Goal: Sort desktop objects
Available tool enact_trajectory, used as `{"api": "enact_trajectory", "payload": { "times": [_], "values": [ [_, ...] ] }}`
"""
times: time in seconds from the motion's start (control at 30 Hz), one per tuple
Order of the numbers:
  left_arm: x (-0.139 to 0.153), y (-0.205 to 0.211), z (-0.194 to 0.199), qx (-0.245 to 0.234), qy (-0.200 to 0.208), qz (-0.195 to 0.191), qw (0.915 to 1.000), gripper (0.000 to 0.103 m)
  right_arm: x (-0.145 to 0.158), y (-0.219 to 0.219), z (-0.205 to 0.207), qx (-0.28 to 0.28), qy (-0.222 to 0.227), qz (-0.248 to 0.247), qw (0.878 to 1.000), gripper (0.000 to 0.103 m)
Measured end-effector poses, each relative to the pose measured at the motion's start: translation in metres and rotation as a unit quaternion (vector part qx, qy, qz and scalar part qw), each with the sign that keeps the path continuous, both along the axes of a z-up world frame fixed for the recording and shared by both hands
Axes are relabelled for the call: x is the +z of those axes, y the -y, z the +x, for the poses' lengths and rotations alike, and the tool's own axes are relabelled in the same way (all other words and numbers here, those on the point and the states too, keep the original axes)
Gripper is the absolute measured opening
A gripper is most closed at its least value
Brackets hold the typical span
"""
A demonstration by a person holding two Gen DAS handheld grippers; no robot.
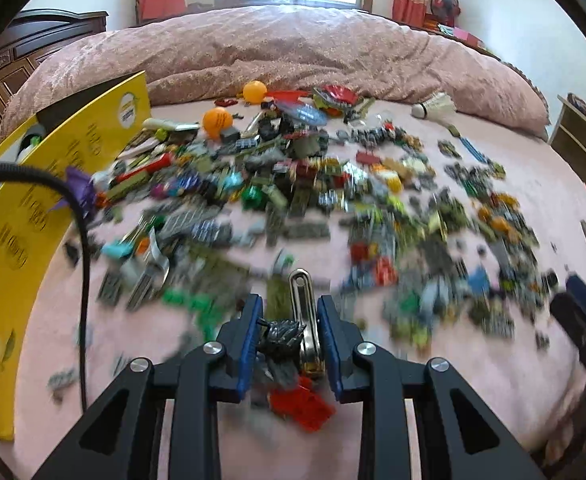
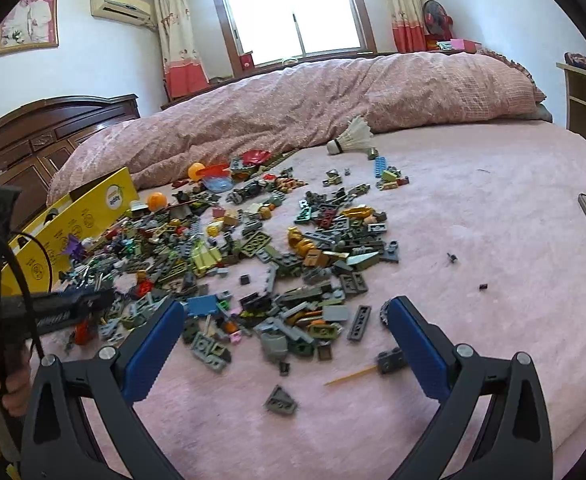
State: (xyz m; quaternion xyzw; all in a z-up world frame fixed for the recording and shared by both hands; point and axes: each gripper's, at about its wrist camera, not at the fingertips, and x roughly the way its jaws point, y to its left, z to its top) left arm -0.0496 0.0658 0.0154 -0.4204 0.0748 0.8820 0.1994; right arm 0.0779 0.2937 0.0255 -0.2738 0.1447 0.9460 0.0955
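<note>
Bricks [image 2: 277, 256] of mixed colours lie scattered across the pink bedsheet [image 2: 473, 240]. Left gripper [image 1: 289, 312] has its blue pads nearly together, clamping a dark spiky toy piece [image 1: 283, 334] and a metal clip [image 1: 307, 320]. Right gripper [image 2: 285, 312] stands wide open, holding nothing. Yellow box [image 2: 77, 216] sits at 10 o'clock of the pile.

Pink quilt [image 2: 333, 92] heaped along far side of bed. Window [image 2: 293, 12] behind it, curtains either side. Framed portrait [image 2: 27, 18], air conditioner [image 2: 121, 6] far left.
</note>
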Motion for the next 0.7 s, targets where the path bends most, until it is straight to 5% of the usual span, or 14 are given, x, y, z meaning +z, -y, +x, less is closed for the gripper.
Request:
{"api": "enact_trajectory", "payload": {
  "times": [0.13,0.23,0.4,0.7],
  "values": [
    [0.001,0.018,0.023,0.007,-0.013,0.006,0.9999,0.03,0.0,0.01,0.006,0.01,-0.002,0.001,1.0,0.103],
    [0.002,0.03,0.032,0.015,-0.023,0.007,0.9996,0.044,-0.003,0.019,0.011,0.022,0.003,0.004,1.0,0.103],
    [0.004,0.048,0.039,0.035,-0.031,0.016,0.9988,0.05,-0.011,0.041,0.026,0.051,0.01,0.023,0.998,0.103],
    [0.004,0.083,0.037,0.1,-0.065,-0.007,0.9928,0.052,-0.025,0.074,0.034,0.094,0.017,0.053,0.994,0.103]
  ]
}}
